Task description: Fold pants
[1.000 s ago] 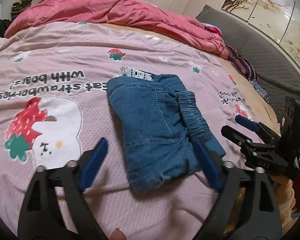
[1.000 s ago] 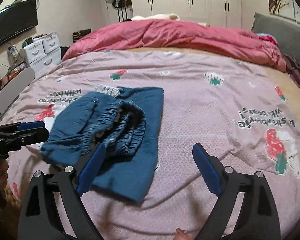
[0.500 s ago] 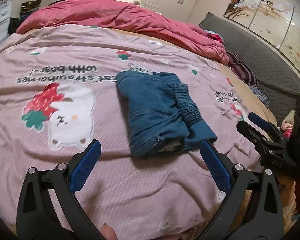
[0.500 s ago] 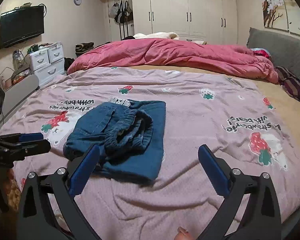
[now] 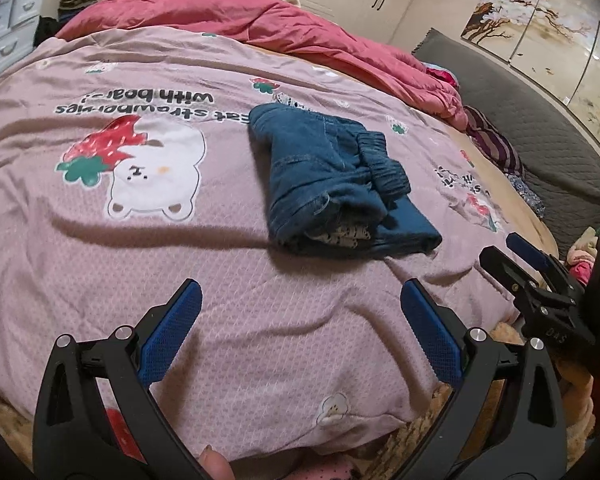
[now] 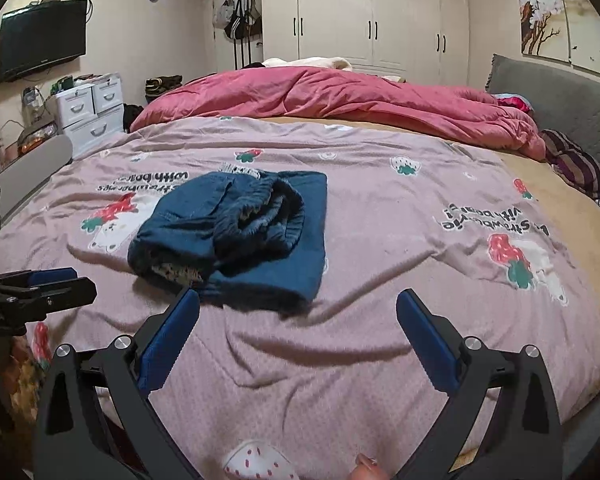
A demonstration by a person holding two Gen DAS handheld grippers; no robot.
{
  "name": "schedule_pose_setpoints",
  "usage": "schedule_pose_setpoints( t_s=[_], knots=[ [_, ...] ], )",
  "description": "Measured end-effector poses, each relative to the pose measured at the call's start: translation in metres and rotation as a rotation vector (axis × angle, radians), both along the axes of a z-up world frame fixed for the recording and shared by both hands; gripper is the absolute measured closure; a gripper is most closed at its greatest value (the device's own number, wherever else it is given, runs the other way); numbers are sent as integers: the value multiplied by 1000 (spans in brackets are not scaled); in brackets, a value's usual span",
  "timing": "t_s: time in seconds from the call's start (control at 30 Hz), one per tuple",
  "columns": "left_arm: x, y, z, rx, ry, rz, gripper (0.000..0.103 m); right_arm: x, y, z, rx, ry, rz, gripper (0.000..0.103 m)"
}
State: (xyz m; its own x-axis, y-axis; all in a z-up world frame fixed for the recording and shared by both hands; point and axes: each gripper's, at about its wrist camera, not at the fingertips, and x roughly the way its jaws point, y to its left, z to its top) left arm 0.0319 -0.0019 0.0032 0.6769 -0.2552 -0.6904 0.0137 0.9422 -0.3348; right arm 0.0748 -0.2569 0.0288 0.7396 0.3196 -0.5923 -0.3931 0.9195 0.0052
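Note:
The blue denim pants (image 5: 332, 178) lie folded into a compact bundle on the pink bedspread (image 5: 100, 240), elastic waistband on top. In the right wrist view the same pants (image 6: 236, 236) rest left of centre. My left gripper (image 5: 300, 292) hangs open over bare bedspread, short of the bundle's near edge, nothing between its blue pads. My right gripper (image 6: 298, 300) is also open and empty, just short of the bundle's near edge. The right gripper (image 5: 516, 252) shows at the left wrist view's right edge; the left gripper (image 6: 56, 284) shows at the other view's left edge.
A rumpled pink duvet (image 6: 340, 96) lies across the far side of the bed. A grey headboard (image 6: 560, 96) and striped cloth (image 6: 580, 164) are at the right. White drawers (image 6: 92, 108), a wall TV (image 6: 40, 44) and wardrobes (image 6: 380, 16) stand beyond.
Both grippers have pulled back from the folded pants toward the bed's near edge, opening slightly wider. The bundle lies still and looks smaller in both views.

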Motion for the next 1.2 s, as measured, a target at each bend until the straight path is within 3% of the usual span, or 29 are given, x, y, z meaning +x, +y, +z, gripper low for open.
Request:
schedule_pose_setpoints(
  t_s=[0.43,1.2],
  knots=[
    [-1,-9,-18,47,20,7,10,-5,3,-29,2,76,9,5],
    [0,-11,-16,82,26,24,10,-1,-1,-28,11,87,-6,5]
  ],
)
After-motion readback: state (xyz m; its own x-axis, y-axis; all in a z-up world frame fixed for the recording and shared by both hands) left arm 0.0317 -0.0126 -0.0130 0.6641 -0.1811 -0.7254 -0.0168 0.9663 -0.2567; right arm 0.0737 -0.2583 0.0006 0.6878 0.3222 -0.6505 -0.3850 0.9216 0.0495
